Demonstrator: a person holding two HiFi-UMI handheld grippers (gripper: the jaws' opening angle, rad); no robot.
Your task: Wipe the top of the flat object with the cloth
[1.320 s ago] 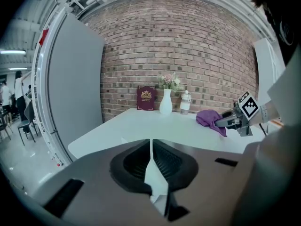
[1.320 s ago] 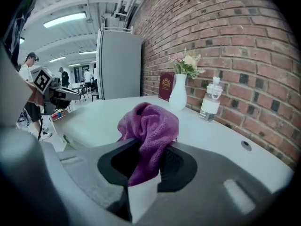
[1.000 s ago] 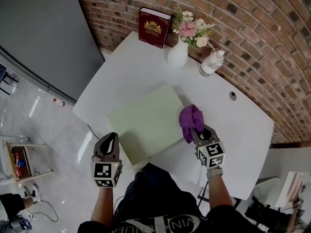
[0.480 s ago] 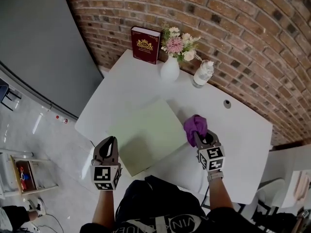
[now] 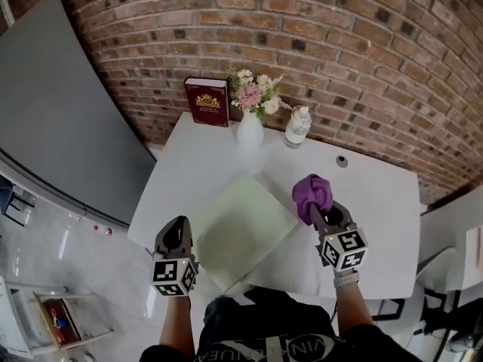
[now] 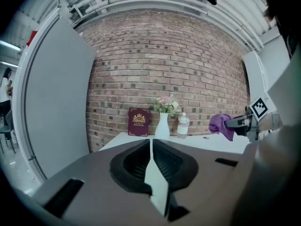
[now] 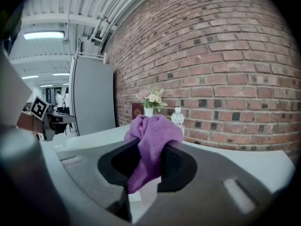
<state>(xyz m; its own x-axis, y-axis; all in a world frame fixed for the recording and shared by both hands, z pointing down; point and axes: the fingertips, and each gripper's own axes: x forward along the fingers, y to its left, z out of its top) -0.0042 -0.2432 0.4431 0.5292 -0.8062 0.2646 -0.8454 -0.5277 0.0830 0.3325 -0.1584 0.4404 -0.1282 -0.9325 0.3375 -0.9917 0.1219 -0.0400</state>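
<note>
The flat object is a pale green board (image 5: 241, 228) lying on the white table (image 5: 377, 202). A purple cloth (image 5: 311, 193) hangs bunched from my right gripper (image 5: 317, 208), which is shut on it and held above the table just right of the board. In the right gripper view the cloth (image 7: 150, 135) drapes out between the jaws of the right gripper (image 7: 148, 149). My left gripper (image 5: 178, 228) hovers at the table's front left edge, beside the board. In the left gripper view, the left gripper (image 6: 150, 142) is shut with nothing in it, and the cloth (image 6: 220, 124) shows at the right.
At the back of the table, against the brick wall, stand a dark red book (image 5: 206, 102), a white vase of flowers (image 5: 250, 130) and a clear bottle (image 5: 297, 127). A cable hole (image 5: 341, 160) sits behind the cloth. A grey panel (image 5: 60, 127) stands left of the table.
Both grippers have risen. The right one has lifted the purple cloth from beside the board's right edge. The head view has tilted up, showing more of the wall.
</note>
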